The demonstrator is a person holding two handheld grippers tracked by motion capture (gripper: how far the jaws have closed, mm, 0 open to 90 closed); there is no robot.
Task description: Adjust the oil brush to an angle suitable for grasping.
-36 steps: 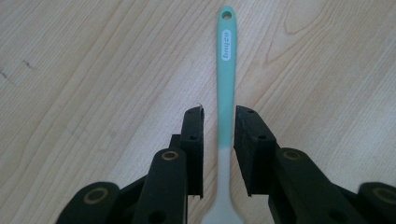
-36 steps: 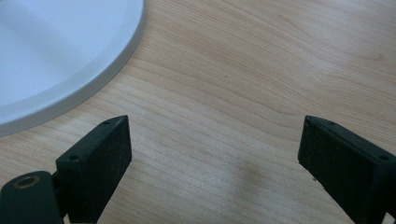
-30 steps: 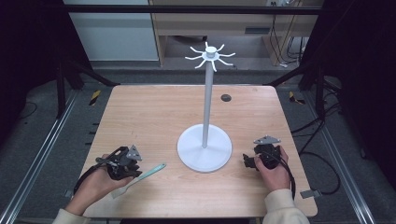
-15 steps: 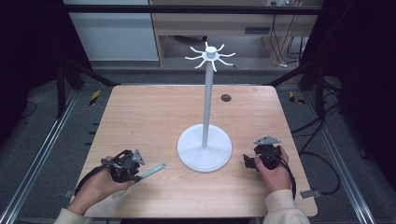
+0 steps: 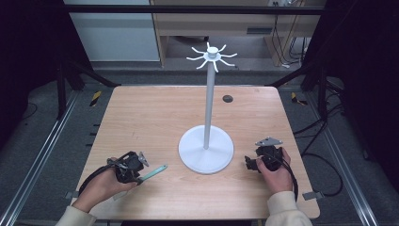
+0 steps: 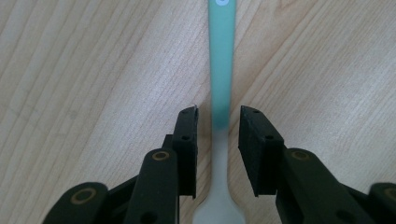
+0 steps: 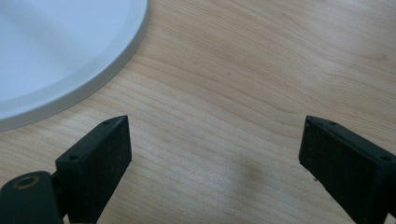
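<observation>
**A:** At the front-left corner of the bench (image 5: 141, 113), the left claw (image 6: 218, 133) lies low over a mint-green utensil (image 6: 221, 70). What is its state?

**B:** Its jaws straddle the utensil's neck with a sliver of wood showing on either side, so the pads are not yet pressing. They have just been opening slightly, the handle between them. The green handle runs away from the claw toward the white stand (image 5: 206, 150) at the middle of the bench; the pale end sits under the claw.

**A:** And the right claw (image 7: 212, 154)?

**B:** Spread wide over bare wood near the front-right corner, holding nothing, just beside the stand's round base (image 7: 56, 56).

**A:** How should the pickup be done well?

**B:** By my reading, keep the jaws centred on the narrow neck, square to the handle, then close firmly before lifting. A thin, flat utensil may twist or slip if pinched off-centre, so the lift should be slow and level.
</observation>
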